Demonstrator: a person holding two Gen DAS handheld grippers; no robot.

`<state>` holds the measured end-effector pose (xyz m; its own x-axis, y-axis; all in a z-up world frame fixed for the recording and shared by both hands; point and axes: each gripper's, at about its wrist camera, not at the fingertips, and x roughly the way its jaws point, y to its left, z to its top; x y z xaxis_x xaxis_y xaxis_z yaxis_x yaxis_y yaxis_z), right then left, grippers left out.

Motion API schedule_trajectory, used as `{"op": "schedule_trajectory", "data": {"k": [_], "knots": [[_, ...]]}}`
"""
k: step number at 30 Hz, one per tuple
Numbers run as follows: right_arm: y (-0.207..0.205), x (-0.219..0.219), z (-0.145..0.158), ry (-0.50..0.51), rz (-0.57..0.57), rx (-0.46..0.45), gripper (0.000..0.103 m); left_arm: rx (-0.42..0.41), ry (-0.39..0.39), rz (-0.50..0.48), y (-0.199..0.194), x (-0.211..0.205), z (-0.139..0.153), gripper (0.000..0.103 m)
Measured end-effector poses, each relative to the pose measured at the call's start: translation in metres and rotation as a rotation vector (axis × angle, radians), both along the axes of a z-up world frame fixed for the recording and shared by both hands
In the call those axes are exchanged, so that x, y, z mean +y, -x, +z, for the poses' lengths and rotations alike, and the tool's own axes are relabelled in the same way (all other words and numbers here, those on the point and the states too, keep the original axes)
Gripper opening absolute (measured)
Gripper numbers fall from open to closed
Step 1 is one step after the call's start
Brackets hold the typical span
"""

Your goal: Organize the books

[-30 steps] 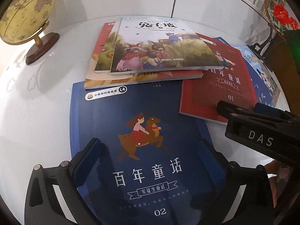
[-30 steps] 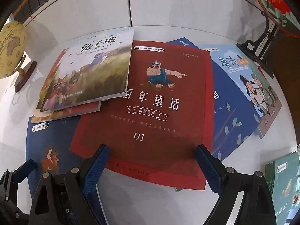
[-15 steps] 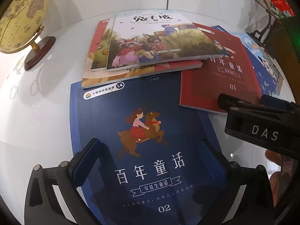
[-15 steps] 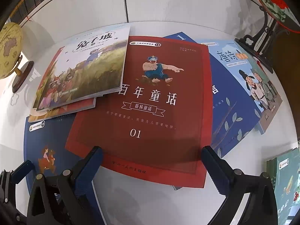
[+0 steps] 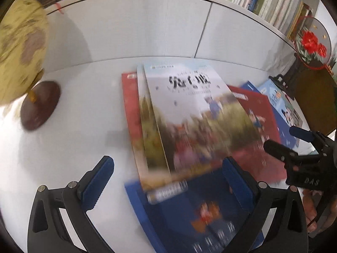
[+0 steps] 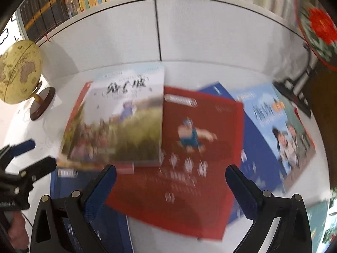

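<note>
A white bench (image 6: 189, 71) is seen. A red book (image 6: 189, 189) is printed with a blue-clad figure; a navy book (image 5: 189, 221) lies nearby. A pale book (image 5: 189, 113) bears a grassy scene. The globe (image 6: 19, 71) is coloured yellow and tan.

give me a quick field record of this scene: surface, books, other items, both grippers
surface: white tabletop
top book: pale illustrated picture book, on the left stack
middle book: red paperback, partly under it
front book: dark blue paperback
right book: light blue cartoon-cover book
other items: yellow globe on brown wooden base
left gripper: jaws wide, empty
right gripper: jaws wide, empty, just been opening
</note>
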<state>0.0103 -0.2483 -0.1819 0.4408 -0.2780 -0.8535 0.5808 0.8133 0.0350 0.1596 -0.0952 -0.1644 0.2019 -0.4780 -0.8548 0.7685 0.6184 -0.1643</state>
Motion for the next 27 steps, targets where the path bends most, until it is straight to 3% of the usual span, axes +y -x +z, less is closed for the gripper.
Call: {"op": "schedule_trajectory", "data": {"k": [11, 18, 27], "knots": [[-0.043, -0.024, -0.022, -0.108, 0.035, -0.023, 0.093, 0.093, 0.033, -0.008, -0.03, -0.04, -0.027, 0.101], [-0.046, -0.03, -0.033, -0.135, 0.058, -0.032, 0.077, 0.133, 0.037, -0.022, -0.031, -0.045, -0.038, 0.101], [-0.042, -0.036, -0.04, -0.143, 0.053, -0.05, 0.074, 0.135, 0.039, -0.014, -0.028, -0.041, -0.042, 0.101]]}}
